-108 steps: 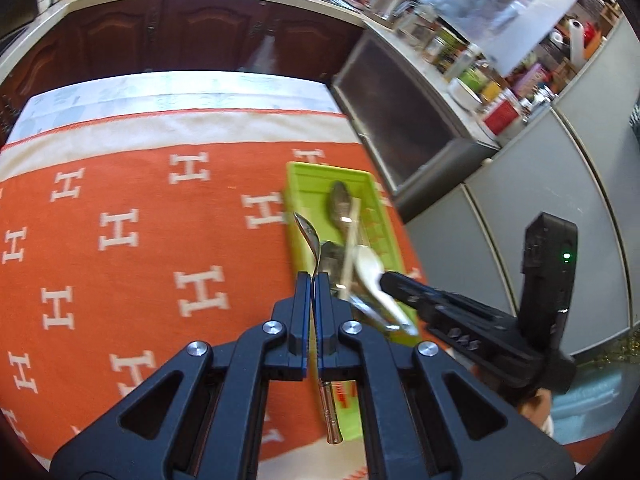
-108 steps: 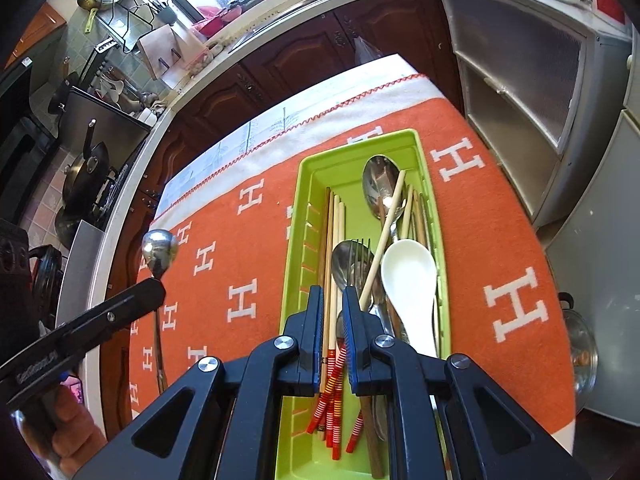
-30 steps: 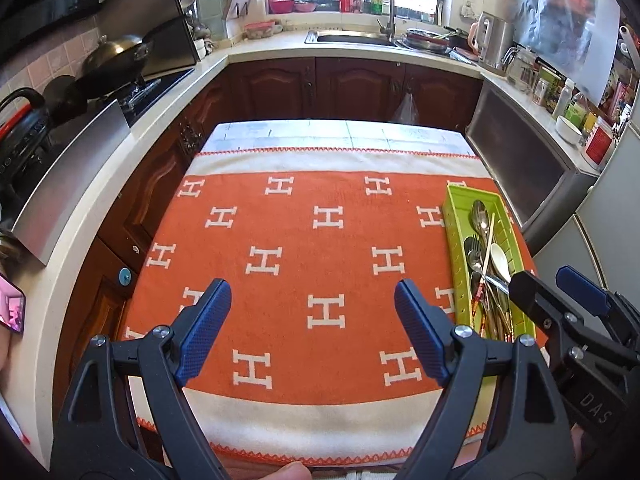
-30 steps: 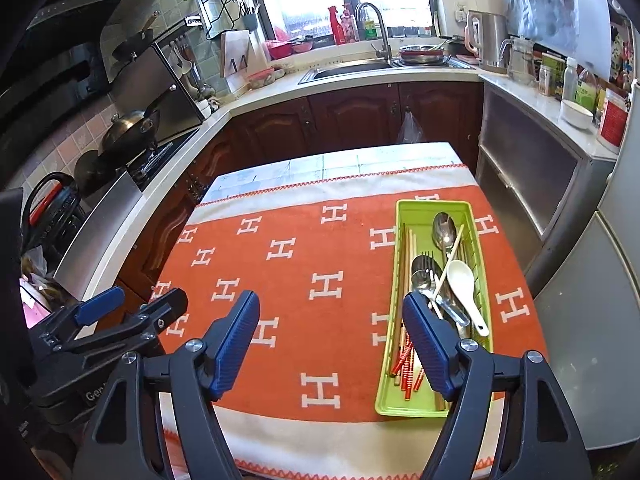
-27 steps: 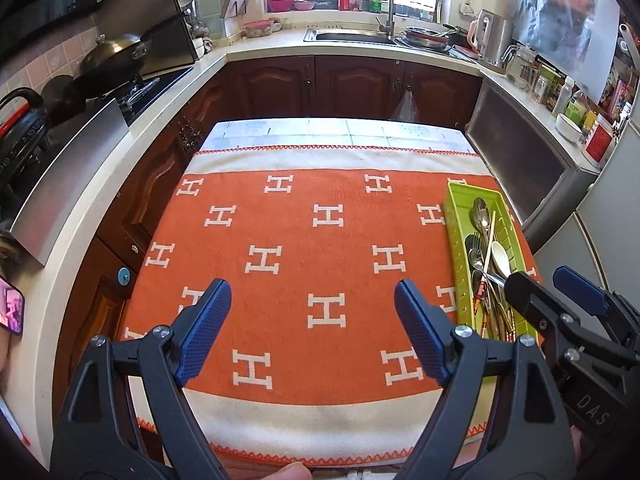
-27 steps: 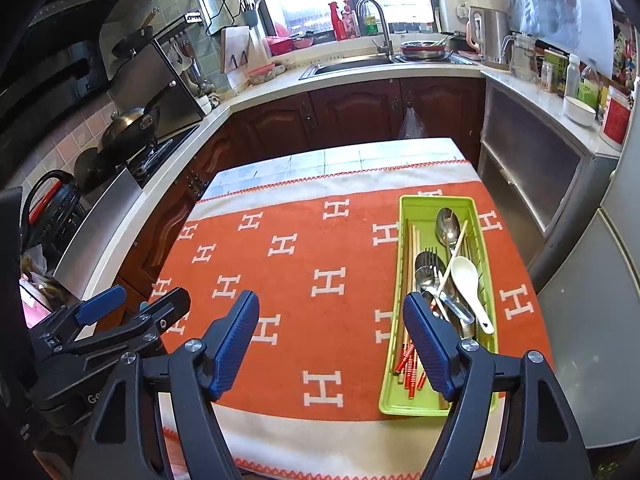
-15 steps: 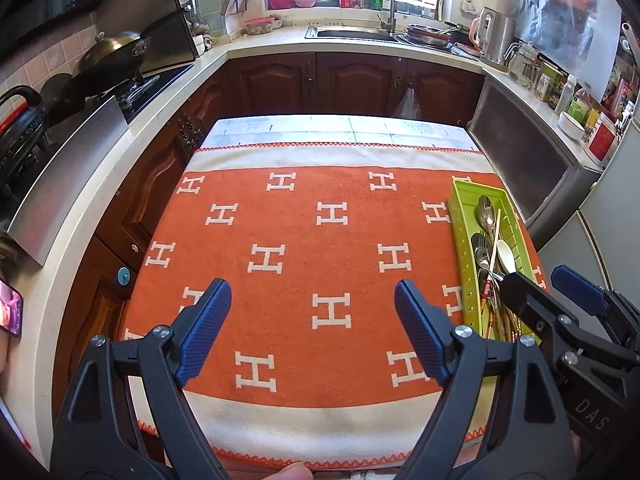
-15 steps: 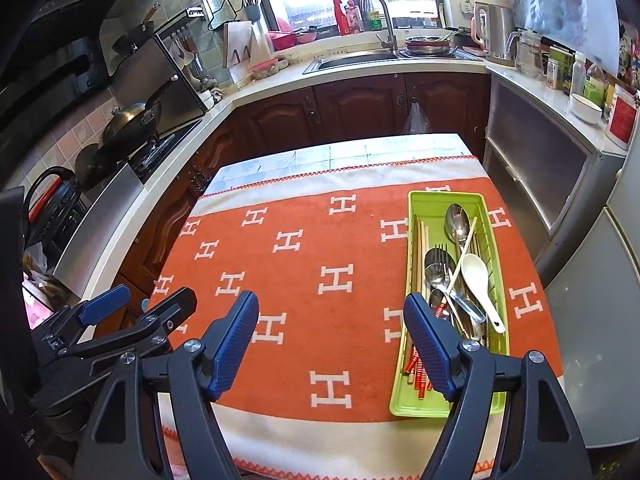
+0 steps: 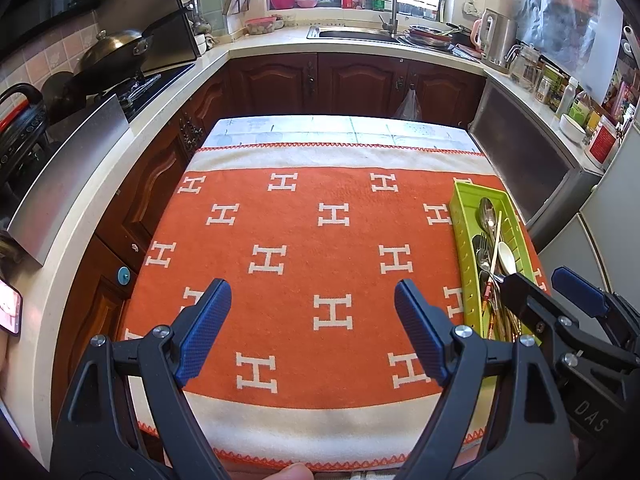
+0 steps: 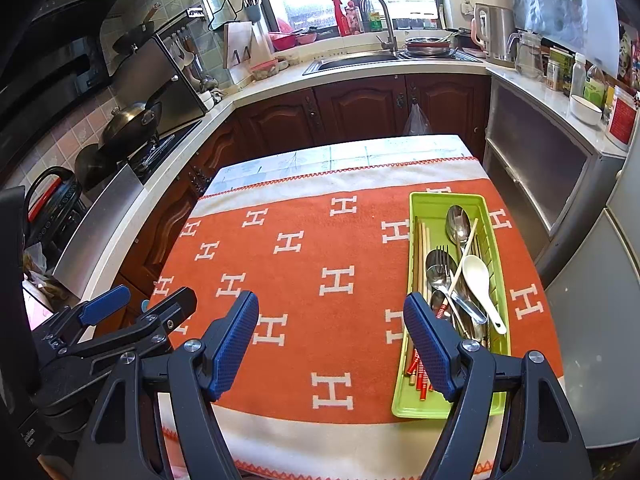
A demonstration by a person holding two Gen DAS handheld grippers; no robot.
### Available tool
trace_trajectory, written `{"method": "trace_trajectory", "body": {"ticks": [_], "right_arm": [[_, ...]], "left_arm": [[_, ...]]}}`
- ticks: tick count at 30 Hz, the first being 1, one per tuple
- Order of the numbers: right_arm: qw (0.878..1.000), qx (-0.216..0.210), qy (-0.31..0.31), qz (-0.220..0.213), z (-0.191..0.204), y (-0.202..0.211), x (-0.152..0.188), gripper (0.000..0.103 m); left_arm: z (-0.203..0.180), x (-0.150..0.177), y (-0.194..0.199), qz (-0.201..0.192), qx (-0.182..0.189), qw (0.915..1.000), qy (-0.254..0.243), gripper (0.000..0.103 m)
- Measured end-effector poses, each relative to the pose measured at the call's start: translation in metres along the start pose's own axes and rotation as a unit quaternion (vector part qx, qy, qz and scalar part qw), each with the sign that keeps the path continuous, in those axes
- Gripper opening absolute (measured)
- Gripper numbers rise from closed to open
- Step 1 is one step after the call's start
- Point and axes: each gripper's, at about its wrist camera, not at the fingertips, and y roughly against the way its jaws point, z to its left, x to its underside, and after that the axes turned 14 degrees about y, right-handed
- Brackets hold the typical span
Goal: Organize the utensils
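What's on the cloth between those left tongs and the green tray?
Nothing: the right wrist view shows only bare cloth between the left tongs and the tray.

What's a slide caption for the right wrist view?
Right tool open above the orange cloth, utensils gathered in the green tray at its right edge.

The left gripper (image 9: 308,324) no longer pinches the metal spoon (image 10: 437,270), which now lies in the green tray (image 10: 440,199); both grippers' jaws gape wide, pulled back above the counter
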Motion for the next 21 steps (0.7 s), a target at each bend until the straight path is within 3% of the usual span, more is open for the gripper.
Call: {"method": "trace_trajectory", "body": {"ticks": [21], "right_arm": [[1.0, -0.003, -0.001, 0.003, 0.005, -0.0038, -0.0006, 0.076]], "left_arm": [[0.0037, 0.0036, 0.0045, -0.005, -0.014, 0.9999, 0.004, 0.082]]}}
